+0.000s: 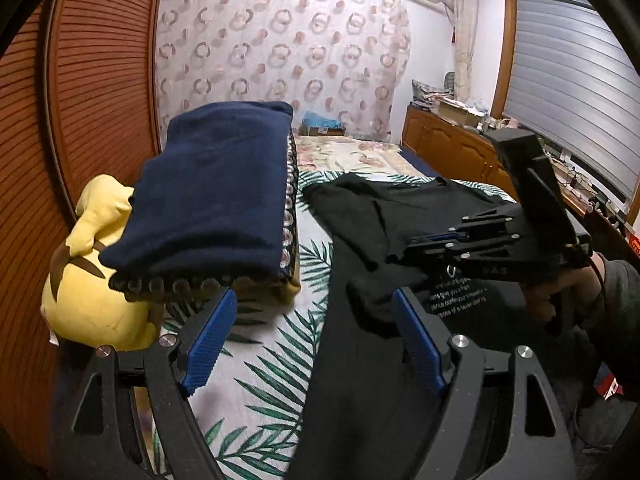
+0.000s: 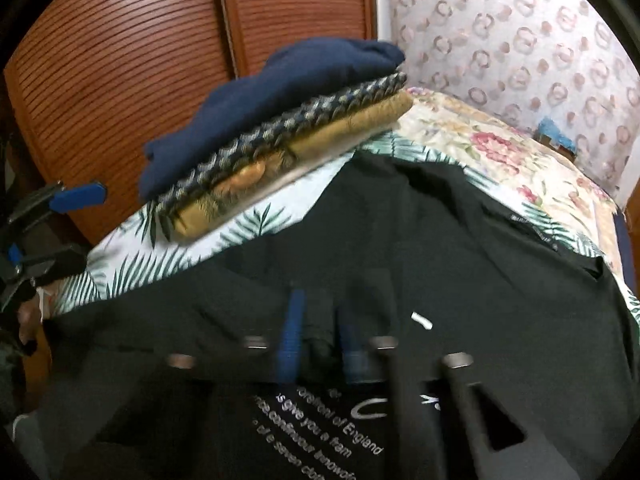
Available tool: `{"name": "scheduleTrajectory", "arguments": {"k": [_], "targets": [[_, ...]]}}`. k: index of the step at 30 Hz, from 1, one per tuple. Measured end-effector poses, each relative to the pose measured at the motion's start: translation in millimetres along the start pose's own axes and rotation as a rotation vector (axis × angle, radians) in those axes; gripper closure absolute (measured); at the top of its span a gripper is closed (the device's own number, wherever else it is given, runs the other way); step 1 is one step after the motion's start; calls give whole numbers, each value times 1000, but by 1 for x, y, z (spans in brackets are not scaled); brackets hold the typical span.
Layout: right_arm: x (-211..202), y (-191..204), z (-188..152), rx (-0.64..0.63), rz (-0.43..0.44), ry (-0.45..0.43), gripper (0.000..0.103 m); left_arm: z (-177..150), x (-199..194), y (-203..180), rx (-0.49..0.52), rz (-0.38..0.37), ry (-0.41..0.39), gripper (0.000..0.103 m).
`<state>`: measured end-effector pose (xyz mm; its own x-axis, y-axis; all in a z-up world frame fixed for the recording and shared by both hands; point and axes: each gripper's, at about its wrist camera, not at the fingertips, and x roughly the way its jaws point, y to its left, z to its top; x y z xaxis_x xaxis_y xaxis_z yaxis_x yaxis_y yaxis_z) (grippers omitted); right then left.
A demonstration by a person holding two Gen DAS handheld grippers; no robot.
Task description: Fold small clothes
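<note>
Left wrist view shows the left gripper spread wide, its ribbed blue pads gripping nothing, its right finger over the black T-shirt. Right gripper is blurred, its jaws clenched; whether they pinch the shirt's cloth I cannot tell. Soft, wrinkled, white-lettered, the shirt lies spread beneath both grippers on a palm-leaf sheet. Beyond the fingers sits a folded stack, navy on top.

Both wrist cameras look down, close over the bed; right view seems blurred.
</note>
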<state>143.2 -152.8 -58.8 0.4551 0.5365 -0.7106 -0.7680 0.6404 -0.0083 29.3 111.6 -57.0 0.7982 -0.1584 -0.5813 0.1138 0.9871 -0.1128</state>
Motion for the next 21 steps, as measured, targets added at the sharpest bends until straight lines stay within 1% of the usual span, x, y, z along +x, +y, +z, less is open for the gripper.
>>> {"name": "scheduleTrajectory", "arguments": {"k": [3, 5, 8, 11, 14, 15, 17, 19, 21], "targets": [[-14, 0, -3, -6, 2, -38, 98, -3, 2, -2, -6, -9, 4, 22], [-27, 1, -5, -6, -16, -66, 98, -4, 2, -6, -4, -15, 6, 22], [-47, -5, -19, 8, -26, -99, 98, -3, 1, -10, -2, -24, 9, 22], [-58, -11, -40, 33, -60, -102, 98, -4, 2, -14, 1, -33, 13, 22], [-60, -10, -54, 43, -132, -84, 98, -4, 3, -17, 3, -39, 16, 22], [-59, -11, -57, 45, -158, -76, 94, -3, 3, -17, 3, -39, 18, 22], [-56, -8, -54, 55, -183, -74, 80, -2, 4, -20, 5, -40, 20, 22], [-54, -8, -48, 69, -193, -85, 73, -2, 4, -21, 6, -41, 20, 22], [-48, -2, -40, 67, -175, -97, 70, -3, 4, -22, 7, -41, 22, 22]]}}
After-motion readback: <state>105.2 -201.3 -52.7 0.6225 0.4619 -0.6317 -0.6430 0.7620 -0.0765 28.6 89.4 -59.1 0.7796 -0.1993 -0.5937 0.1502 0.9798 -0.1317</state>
